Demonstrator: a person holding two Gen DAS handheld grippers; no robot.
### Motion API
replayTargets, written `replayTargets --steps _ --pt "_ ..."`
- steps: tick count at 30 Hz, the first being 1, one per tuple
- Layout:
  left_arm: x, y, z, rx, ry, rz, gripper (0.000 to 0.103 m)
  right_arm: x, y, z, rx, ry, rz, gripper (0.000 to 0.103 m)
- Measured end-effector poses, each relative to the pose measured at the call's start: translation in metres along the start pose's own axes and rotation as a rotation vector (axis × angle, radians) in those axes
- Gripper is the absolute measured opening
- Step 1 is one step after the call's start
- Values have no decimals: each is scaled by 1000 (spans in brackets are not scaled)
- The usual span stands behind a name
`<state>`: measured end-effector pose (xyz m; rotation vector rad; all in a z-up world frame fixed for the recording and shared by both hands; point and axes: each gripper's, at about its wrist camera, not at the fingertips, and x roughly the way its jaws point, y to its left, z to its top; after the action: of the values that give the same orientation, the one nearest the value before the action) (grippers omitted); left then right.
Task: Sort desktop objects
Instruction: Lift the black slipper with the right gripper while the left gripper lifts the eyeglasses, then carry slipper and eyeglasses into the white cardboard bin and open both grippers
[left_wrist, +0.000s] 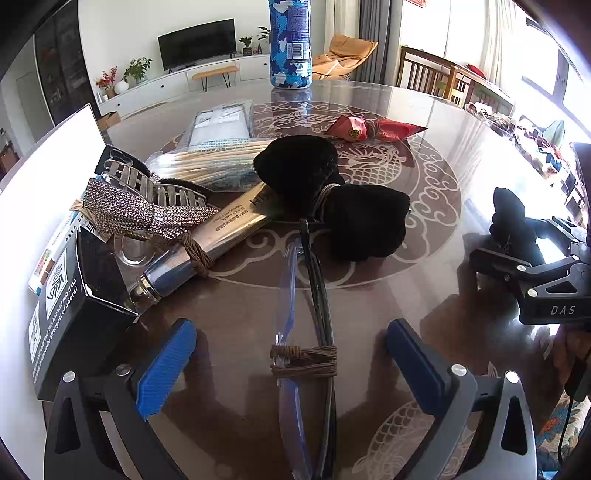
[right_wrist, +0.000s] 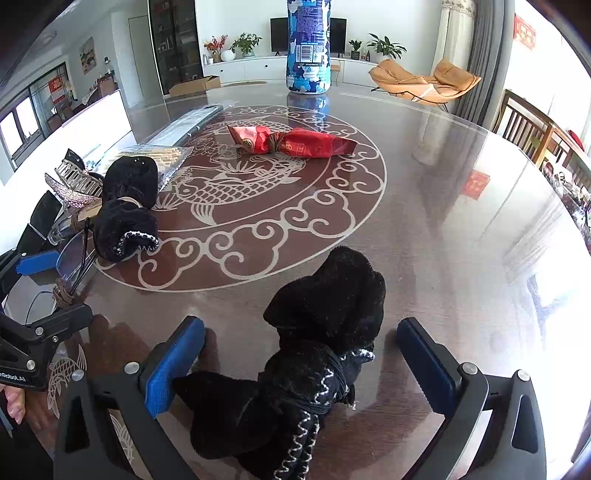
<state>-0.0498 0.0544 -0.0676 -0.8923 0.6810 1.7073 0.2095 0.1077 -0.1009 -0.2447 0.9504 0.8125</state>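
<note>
Between the blue pads of the left hand-held gripper lies a bundle of two spectacles, one clear blue-framed and one black, tied together with brown cord. Its jaws stand wide and touch neither side, so the bundle rests on the glossy brown tabletop with a pale fish pattern, apparently just set down or about to be taken.

The right hand-held gripper is likewise spread wide around a black knitted fabric bundle with white stitching, bound at the middle, which lies loose on the tabletop between the pads; whether the left pad brushes it cannot be told.

Ahead and to the left of that gripper sits a second black fabric bundle, so two in all. Beyond it lie one red foil packet tied with cord and one blue patterned bottle, upright at the far edge. Every item seems tied in pairs, likely to be sorted as units.
</note>
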Motion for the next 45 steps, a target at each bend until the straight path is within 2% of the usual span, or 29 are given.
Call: replayTargets --steps 23,28,29,31,32,33,36,41,45 --pt "0 0 0 43 0 -27 103 -1 -1 -2 15 -4 1 103" --pt "1 -1 5 128 60 -81 103 -1 -1 -1 10 5 0 103" --pt "0 0 7 133 64 -89 98 -1 -2 0 4 24 8 103" --pt "-5 3 10 145 48 -88 59 -2 -5 2 6 47 33 102" --pt "-7 4 11 145 50 -92 47 -5 -6 2 5 42 32 87" --pt "-9 6 11 139 52 -104 29 -10 -7 1 -3 33 22 64" --pt "-16 12 3 87 57 -157 27 -20 -13 -4 25 44 48 40" --pt "-40 14 -20 26 23 -226 27 -50 -20 -20 88 34 129 39" --pt "-66 28 -19 -30 -17 -282 27 -63 -13 -23 89 43 151 39"
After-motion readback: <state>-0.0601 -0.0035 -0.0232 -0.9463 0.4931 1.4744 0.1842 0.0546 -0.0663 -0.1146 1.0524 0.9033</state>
